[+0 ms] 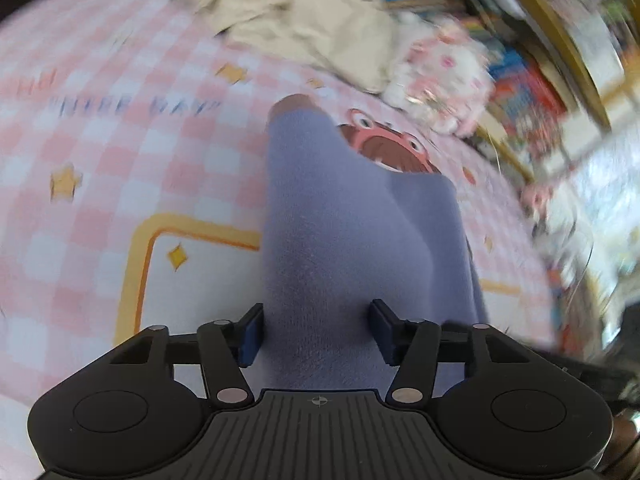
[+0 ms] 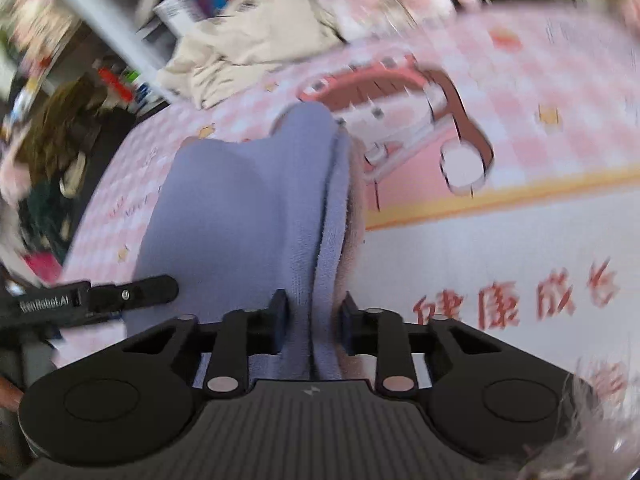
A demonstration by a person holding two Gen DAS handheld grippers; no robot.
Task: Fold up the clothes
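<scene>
A lavender-blue fleece garment (image 1: 344, 216) hangs between both grippers above a pink checked cartoon blanket (image 1: 120, 152). My left gripper (image 1: 316, 330) is shut on a thick fold of it, with the cloth running forward from the fingers. My right gripper (image 2: 314, 320) is shut on a doubled edge of the same garment (image 2: 256, 200), whose pale pink lining shows on the right side. Part of the left gripper's black body (image 2: 100, 296) shows at the left in the right wrist view. Both views are motion-blurred.
A crumpled beige garment (image 1: 304, 20) lies at the far edge of the blanket (image 2: 540, 100), also in the right wrist view (image 2: 248, 48). A pink-and-white plush (image 1: 440, 76) lies beside it. Cluttered bookshelves (image 1: 552, 60) stand beyond. More clutter (image 2: 60, 128) borders the blanket's left.
</scene>
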